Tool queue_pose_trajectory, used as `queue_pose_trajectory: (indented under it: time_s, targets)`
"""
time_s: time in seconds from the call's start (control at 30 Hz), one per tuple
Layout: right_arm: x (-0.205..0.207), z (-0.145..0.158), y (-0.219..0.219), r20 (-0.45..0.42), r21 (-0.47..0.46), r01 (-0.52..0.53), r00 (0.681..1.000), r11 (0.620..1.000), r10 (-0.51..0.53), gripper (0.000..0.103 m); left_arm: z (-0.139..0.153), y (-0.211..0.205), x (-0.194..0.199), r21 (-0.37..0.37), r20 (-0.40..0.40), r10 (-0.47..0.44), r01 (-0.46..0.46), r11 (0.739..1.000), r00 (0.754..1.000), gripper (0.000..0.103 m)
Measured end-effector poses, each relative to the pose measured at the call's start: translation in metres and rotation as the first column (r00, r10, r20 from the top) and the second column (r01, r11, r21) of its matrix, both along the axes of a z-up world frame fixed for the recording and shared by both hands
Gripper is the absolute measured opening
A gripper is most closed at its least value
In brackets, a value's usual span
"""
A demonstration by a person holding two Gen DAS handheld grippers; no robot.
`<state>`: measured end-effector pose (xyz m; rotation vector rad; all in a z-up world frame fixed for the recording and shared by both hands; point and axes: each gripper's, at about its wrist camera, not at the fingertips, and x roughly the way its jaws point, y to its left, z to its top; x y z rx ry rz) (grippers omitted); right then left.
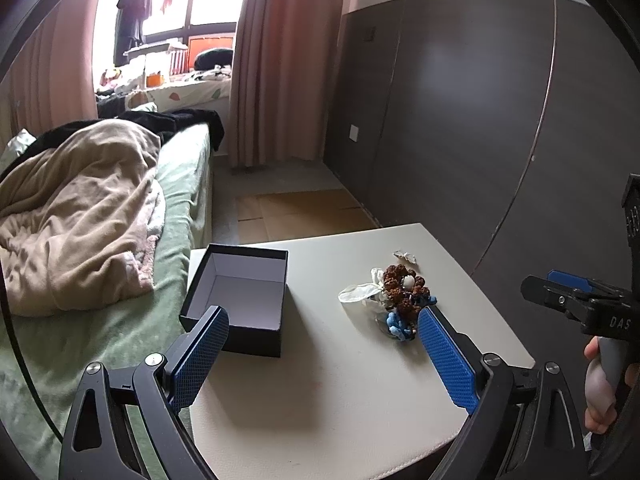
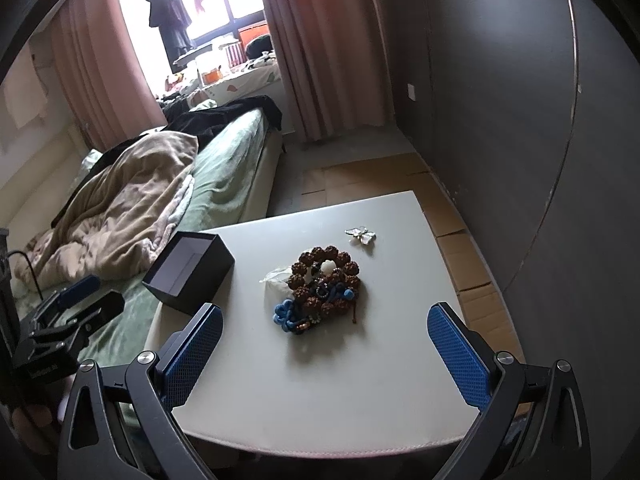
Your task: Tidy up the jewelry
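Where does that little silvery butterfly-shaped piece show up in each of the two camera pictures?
Left wrist view: the butterfly piece lies right of centre on the white table, just beyond the brown bead bracelet.
Right wrist view: the butterfly piece lies right of centre, towards the table's far edge, beyond the bracelet and apart from it.
Shared landmark: the open black box, to the left of the jewelry.

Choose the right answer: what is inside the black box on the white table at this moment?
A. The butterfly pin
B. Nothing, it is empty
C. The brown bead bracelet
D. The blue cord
B. The open black box shows only its bare pale lining, while the brown bead bracelet, the blue cord and the butterfly pin all lie on the white table outside it.
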<state>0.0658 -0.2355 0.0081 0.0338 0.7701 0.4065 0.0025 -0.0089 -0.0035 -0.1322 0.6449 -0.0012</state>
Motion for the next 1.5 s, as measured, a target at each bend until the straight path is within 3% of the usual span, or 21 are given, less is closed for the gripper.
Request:
queue_pose_trajectory:
  time_s: [0.83, 1.5]
  targets:
    - [-0.0047, 0.0053, 0.0033, -0.005, 0.005, 0.007, 1.000, 1.000, -0.006, 0.103, -0.0056, -0.0041, 0.0046, -0.024, -0.013, 0.027, -0.027, 0.999, 1.000, 0.096]
    - [-0.0041, 0.0027, 0.0042, -0.007, -0.020, -0.006, 1.000, 1.000, 0.006, 0.103, -0.0089, -0.0045, 0.0071, -0.028, -0.019, -0.002, 0.002, 1.000, 1.000, 0.096]
